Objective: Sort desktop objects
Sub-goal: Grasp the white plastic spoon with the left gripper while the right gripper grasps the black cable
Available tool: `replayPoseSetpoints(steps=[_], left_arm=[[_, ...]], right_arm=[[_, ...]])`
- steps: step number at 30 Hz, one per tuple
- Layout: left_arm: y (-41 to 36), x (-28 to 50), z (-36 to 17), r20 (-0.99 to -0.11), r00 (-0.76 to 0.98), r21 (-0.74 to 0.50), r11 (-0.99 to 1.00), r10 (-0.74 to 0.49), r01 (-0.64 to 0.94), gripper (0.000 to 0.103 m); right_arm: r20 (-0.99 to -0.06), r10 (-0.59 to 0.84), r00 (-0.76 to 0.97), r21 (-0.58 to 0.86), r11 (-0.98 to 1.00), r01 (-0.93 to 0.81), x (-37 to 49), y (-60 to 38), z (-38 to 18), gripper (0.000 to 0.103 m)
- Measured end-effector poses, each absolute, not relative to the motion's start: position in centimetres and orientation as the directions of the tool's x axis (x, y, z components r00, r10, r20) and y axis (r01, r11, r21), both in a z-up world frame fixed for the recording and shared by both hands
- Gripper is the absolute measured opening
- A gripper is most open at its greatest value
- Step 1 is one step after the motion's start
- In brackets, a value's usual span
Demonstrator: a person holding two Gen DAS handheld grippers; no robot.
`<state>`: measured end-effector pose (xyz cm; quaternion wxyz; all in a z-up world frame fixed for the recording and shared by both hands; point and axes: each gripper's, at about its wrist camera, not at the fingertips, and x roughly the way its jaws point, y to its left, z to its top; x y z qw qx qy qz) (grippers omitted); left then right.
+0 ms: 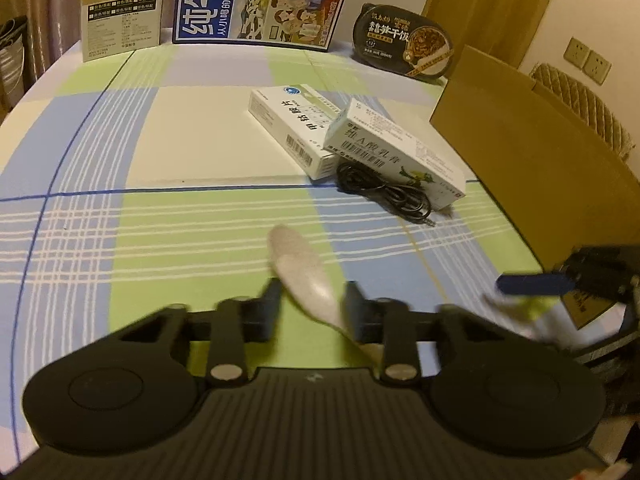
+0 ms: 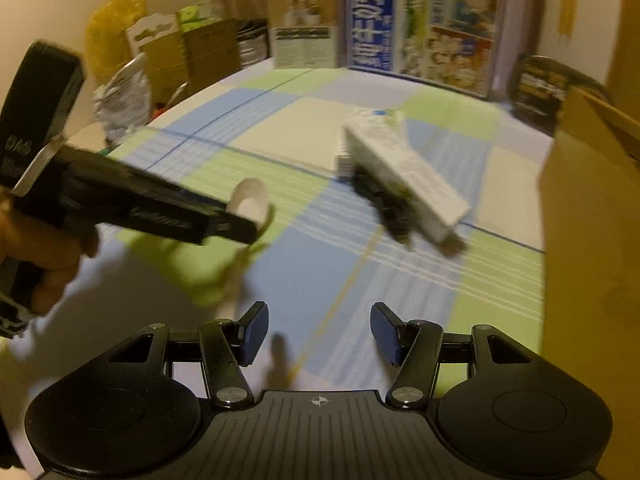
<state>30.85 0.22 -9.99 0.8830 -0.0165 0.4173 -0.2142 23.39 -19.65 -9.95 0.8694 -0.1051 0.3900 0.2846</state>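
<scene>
A white spoon (image 1: 298, 268) with a blurred pale-green part lies between the fingers of my left gripper (image 1: 312, 300), which is shut on it just above the checked tablecloth (image 1: 160, 240). In the right wrist view a hand holds the left gripper (image 2: 252, 228), with the spoon's bowl (image 2: 250, 200) at its tip. My right gripper (image 2: 320, 332) stands open with nothing between its blue pads (image 2: 256, 332). One blue pad (image 1: 532, 283) shows at the right edge of the left wrist view, beside a green-white blur. Two white medicine boxes (image 1: 292, 128) (image 1: 396, 148) and a coiled black cable (image 1: 384, 192) lie farther out.
An open cardboard box (image 1: 540, 152) stands at the table's right edge, also seen as the cardboard box (image 2: 588, 220). At the back are a blue milk carton (image 1: 260, 0), a beige box (image 1: 124, 8) and a black rice-meal bowl (image 1: 404, 40). Bags and cartons (image 2: 180, 52) stand beyond the table's left side.
</scene>
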Motion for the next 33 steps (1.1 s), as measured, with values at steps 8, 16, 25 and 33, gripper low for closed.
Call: replayPoseSetpoints(steps=[8, 16, 25, 33], left_arm=[[0.7, 31.2, -10.0, -0.736, 0.596, -0.082, 0.916, -0.321, 0.392, 0.010], [1.0, 31.4, -10.2, -0.729, 0.601, -0.110, 0.923, -0.327, 0.369, 0.036], [1.1, 31.2, -10.3, -0.720, 0.603, -0.126, 0.919, -0.344, 0.374, 0.046], [0.3, 30.9, -10.5, -0.711, 0.612, -0.103, 0.912, -0.346, 0.397, 0.048]], right_arm=[[-0.706, 0.356, 0.612, -0.034, 0.847, -0.531, 25.5, -19.8, -9.5, 0.056], [-0.700, 0.367, 0.612, -0.043, 0.834, -0.550, 29.1, -18.3, -10.4, 0.061], [-0.717, 0.381, 0.584, 0.010, 0.843, -0.537, 32.5, -17.3, -12.8, 0.050], [-0.729, 0.398, 0.557, 0.086, 0.861, -0.501, 30.0, -18.6, -11.8, 0.017]])
